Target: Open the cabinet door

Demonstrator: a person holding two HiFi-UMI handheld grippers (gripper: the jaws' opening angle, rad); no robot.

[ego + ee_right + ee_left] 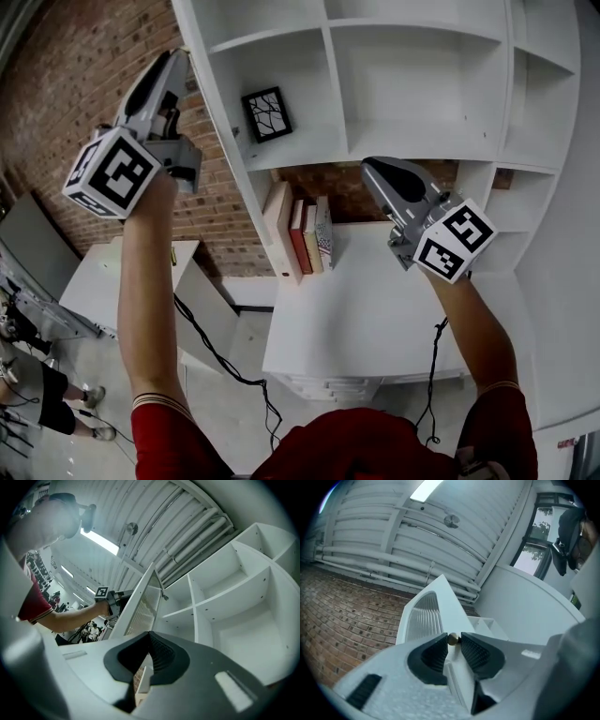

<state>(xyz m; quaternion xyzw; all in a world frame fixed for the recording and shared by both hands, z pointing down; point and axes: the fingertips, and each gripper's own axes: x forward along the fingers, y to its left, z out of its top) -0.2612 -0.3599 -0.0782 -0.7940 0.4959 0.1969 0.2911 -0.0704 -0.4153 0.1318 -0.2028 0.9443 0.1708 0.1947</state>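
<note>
The white cabinet door (pixel 421 616), with a ribbed glass panel, stands swung out from the white shelf unit (pixel 422 84). Its small brass knob (pixel 453 639) sits between the tips of my left gripper (pixel 453 639), and the pads do not visibly press on it. The head view shows the left gripper (pixel 178 58) raised at the unit's upper left edge. The right gripper view shows the door (pixel 143 609) edge-on, with the left gripper (pixel 115 597) at its outer edge. My right gripper (pixel 150 637) is shut on nothing; it hovers (pixel 377 171) before the middle shelves.
Several books (pixel 307 236) lean on the white desk top (pixel 366 309) under the shelves. A framed picture (pixel 266 114) stands on a shelf. A brick wall (pixel 75 66) lies left, with a low white cabinet (pixel 103 272), cables and a person (pixel 37 394) below.
</note>
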